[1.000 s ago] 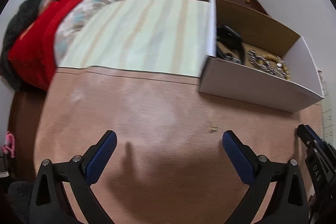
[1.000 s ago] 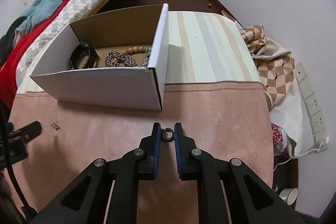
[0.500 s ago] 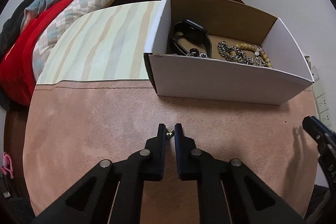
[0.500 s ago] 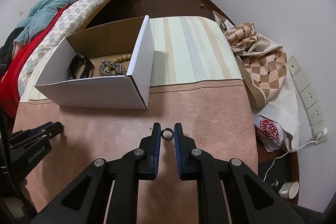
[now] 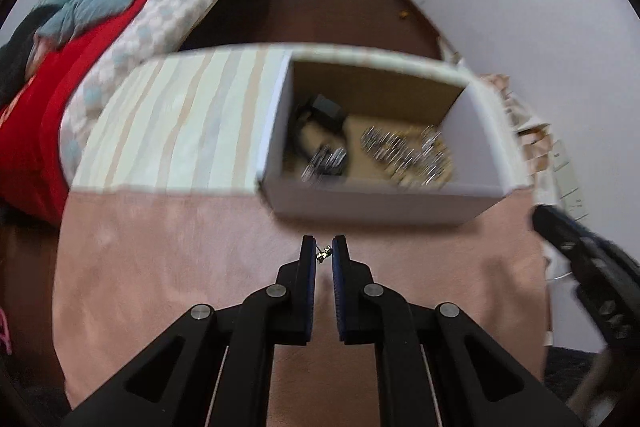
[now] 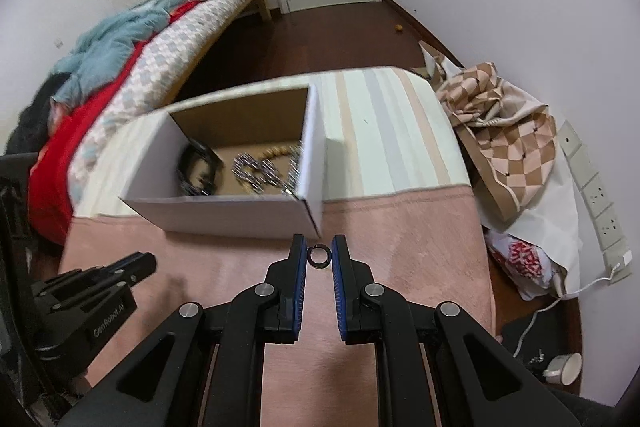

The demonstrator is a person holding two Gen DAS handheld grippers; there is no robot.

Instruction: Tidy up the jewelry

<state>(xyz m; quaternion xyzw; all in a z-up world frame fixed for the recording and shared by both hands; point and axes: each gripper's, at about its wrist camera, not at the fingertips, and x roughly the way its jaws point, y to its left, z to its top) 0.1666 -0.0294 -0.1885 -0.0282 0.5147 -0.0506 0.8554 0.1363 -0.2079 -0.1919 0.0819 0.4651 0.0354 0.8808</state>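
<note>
Left gripper (image 5: 324, 254) pinches what appears, through blur, a small earring (image 5: 322, 255), right gripper (image 6: 319, 255) clamps a dark ring (image 6: 318, 255), both short of the white box (image 6: 224, 215); carry each clear over the rim before releasing.

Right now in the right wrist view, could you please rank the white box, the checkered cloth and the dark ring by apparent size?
1. white box
2. checkered cloth, slightly smaller
3. dark ring, tiny despite being nearest the camera
</note>
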